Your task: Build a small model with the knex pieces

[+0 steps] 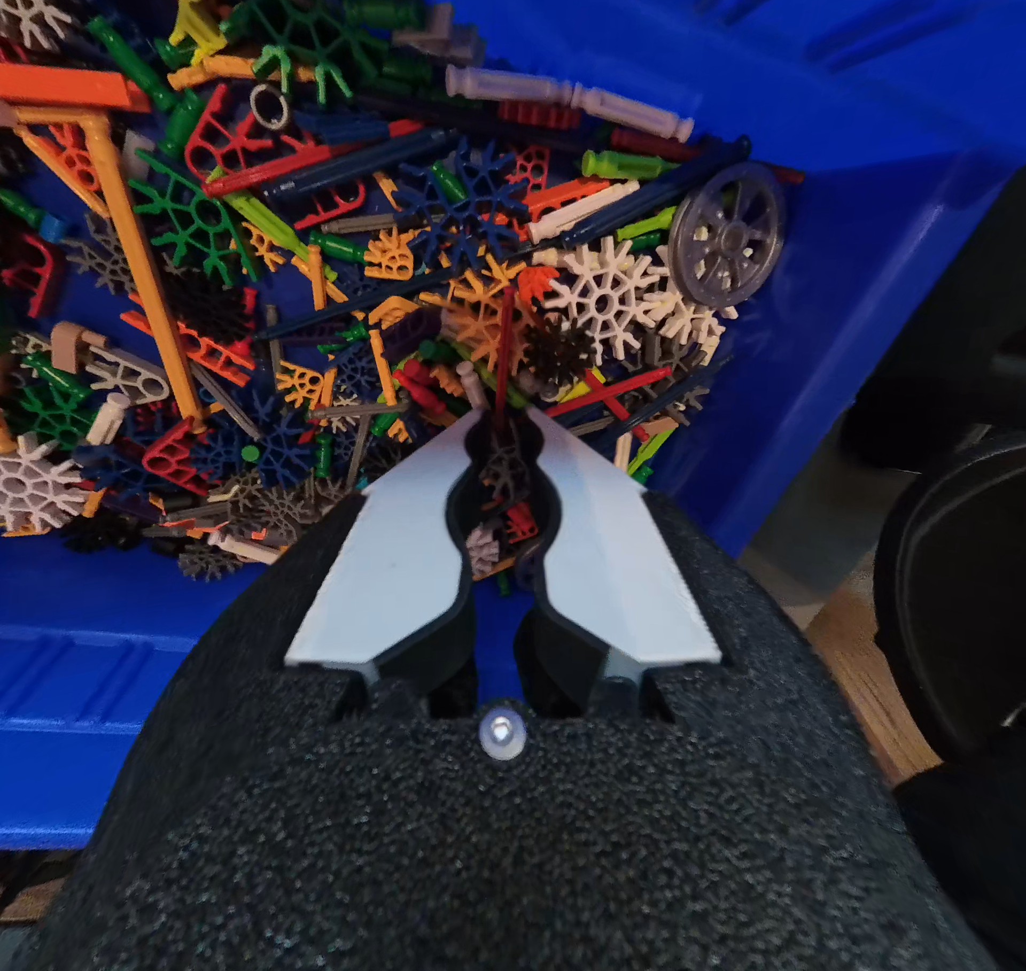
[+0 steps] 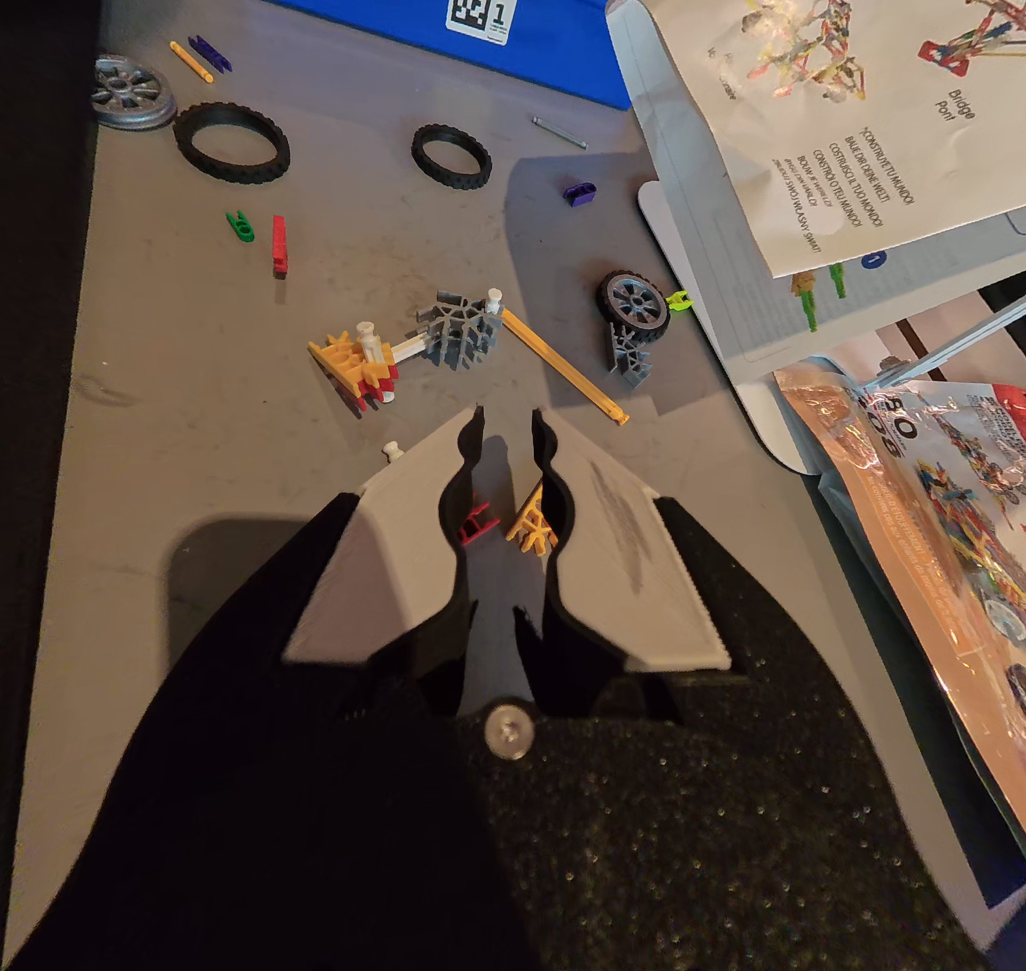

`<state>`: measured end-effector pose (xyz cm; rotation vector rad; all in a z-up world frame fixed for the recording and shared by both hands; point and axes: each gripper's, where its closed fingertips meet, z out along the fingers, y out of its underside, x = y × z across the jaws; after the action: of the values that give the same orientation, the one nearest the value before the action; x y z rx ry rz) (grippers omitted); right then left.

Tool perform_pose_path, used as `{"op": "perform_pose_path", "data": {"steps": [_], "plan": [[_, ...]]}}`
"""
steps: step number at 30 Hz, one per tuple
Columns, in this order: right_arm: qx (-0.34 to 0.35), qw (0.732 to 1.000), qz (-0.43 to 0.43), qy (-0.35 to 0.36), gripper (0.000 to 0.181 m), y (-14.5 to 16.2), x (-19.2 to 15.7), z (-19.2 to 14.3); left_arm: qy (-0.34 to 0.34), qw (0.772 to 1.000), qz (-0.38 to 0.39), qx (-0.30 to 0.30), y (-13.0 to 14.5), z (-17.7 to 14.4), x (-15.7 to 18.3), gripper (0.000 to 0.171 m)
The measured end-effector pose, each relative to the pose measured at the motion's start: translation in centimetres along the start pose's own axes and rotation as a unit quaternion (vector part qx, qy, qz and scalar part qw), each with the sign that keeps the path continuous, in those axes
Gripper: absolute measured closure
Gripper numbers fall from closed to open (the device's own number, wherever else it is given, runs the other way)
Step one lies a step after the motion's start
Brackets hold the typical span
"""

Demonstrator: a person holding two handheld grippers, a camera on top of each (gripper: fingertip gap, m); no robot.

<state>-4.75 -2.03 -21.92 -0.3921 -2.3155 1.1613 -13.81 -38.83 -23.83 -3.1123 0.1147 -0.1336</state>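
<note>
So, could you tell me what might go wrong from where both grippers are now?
1. The left gripper pinches a thin red rod only at its tips, over the blue bin of loose pieces; the rod could slip or twist out.
2. The right gripper hangs open just above a small red connector and a yellow connector on the grey table; lowering it could knock them aside.

Two black tyres (image 2: 231,142) (image 2: 451,157) – two grey wheels (image 2: 132,91) (image 2: 634,307).

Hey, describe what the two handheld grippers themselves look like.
Both match: the left gripper and right gripper each have two pale grey wedge-shaped fingers with wavy black inner pads, a rough black textured body, and a silver screw at the centre. No cables or sleeves show.
</note>
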Motion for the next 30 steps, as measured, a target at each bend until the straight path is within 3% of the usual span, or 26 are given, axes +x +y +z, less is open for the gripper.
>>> {"op": "perform_pose_path", "data": {"steps": [1,8,12,15,26,30], "plan": [[0.0,1.0,0.001,0.0,0.164,0.0,0.0,0.0,-0.001,1.0,0.005,0.001,-0.2,0.0,-0.1,0.171],[0.0,1.0,0.005,0.004,0.165,0.1,0.3,-0.1,-0.061,0.997,0.001,0.052,-2.1,-1.8,-3.2,0.171],[0.001,1.0,0.007,0.004,0.165,0.1,0.4,-0.1,-0.091,0.993,-0.026,0.073,-1.8,-3.8,-5.4,0.167],[0.001,1.0,0.008,0.004,0.165,0.1,0.4,-0.1,-0.099,0.992,-0.036,0.063,-1.0,-4.3,-6.3,0.158],[0.001,1.0,0.008,0.003,0.165,0.1,0.4,-0.1,-0.111,0.993,-0.048,0.004,1.2,-3.7,-7.7,0.151],[0.001,1.0,0.008,0.003,0.165,0.1,0.4,-0.1,-0.123,0.991,-0.058,-0.004,1.6,-3.8,-9.2,0.138]]}}
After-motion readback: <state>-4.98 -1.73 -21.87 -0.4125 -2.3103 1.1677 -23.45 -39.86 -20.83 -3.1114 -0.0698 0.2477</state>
